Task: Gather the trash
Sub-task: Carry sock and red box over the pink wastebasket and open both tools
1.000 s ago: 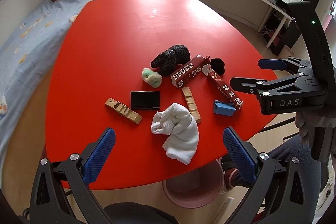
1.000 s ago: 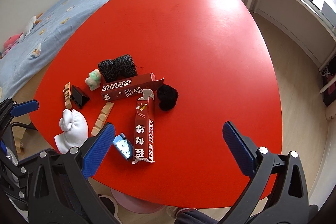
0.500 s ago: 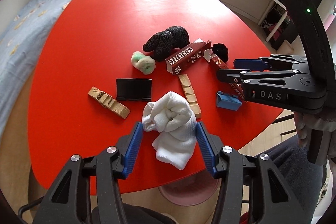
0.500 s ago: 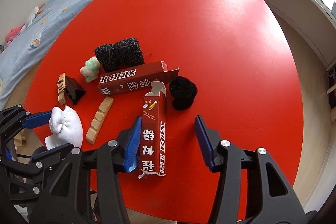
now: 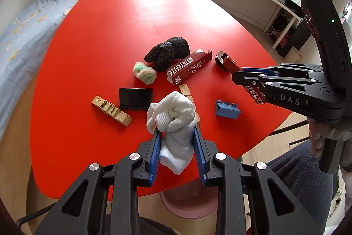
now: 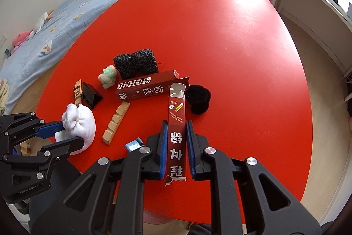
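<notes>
Left gripper (image 5: 177, 136) clamped on the white cloth bundle (image 5: 173, 122), blue pads pressed into both its sides; bundle sits near the tabletop's near edge, its lower end hanging toward that edge. Right gripper (image 6: 177, 131) closed tight on the narrow red carton (image 6: 177, 129), which lies lengthwise between the pads, open flap end pointing toward the table's middle, torn end toward the near edge. Red tabletop (image 6: 220, 36) carries the rest in a cluster by the near edge: a second, longer red carton (image 6: 149, 87) lying crosswise beyond the held one; a black patterned sock ball (image 6: 136, 63) touching its far side; a pale green-and-white fluffy wad (image 6: 107, 77) just beside the sock ball; a black fuzzy pompom (image 6: 198, 98) touching the held carton's flap end. Toward the left edge, a black folded stand (image 5: 136, 98) with a notched wooden block (image 5: 111, 107) just beside it. Another wooden strip (image 6: 115, 120) lies between the cloth bundle and the held carton. Small blue block (image 5: 226, 108) near the near edge, between the two grippers. Pink bin (image 5: 187, 206) on the floor under the near edge, below the left gripper.
</notes>
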`<move>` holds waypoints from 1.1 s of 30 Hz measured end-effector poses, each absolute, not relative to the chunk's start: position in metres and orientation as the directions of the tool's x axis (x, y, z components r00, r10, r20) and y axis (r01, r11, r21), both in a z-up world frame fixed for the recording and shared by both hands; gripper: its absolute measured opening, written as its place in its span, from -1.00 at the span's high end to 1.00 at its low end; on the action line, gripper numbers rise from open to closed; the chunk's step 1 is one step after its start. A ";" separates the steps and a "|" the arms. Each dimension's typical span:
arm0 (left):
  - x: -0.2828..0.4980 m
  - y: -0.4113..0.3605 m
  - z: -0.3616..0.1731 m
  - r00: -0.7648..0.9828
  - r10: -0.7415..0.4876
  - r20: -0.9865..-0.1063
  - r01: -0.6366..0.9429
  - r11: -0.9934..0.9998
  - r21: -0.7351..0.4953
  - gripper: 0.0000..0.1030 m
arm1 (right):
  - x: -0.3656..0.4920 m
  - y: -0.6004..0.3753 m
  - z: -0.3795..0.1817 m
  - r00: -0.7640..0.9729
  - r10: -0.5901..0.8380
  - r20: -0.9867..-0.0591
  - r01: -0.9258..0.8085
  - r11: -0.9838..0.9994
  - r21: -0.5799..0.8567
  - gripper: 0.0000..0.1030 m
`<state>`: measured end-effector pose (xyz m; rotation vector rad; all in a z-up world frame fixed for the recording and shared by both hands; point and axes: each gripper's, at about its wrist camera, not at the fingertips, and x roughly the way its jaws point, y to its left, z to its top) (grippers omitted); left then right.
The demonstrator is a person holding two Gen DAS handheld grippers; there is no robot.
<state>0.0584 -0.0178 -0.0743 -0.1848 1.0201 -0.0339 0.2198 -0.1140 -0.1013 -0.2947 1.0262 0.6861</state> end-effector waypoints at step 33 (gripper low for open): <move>-0.030 -0.056 -0.048 0.565 -0.206 -0.799 0.035 0.973 -0.227 0.45 | 0.066 -0.188 -0.073 0.291 0.492 -0.821 -0.693 0.699 0.174 0.70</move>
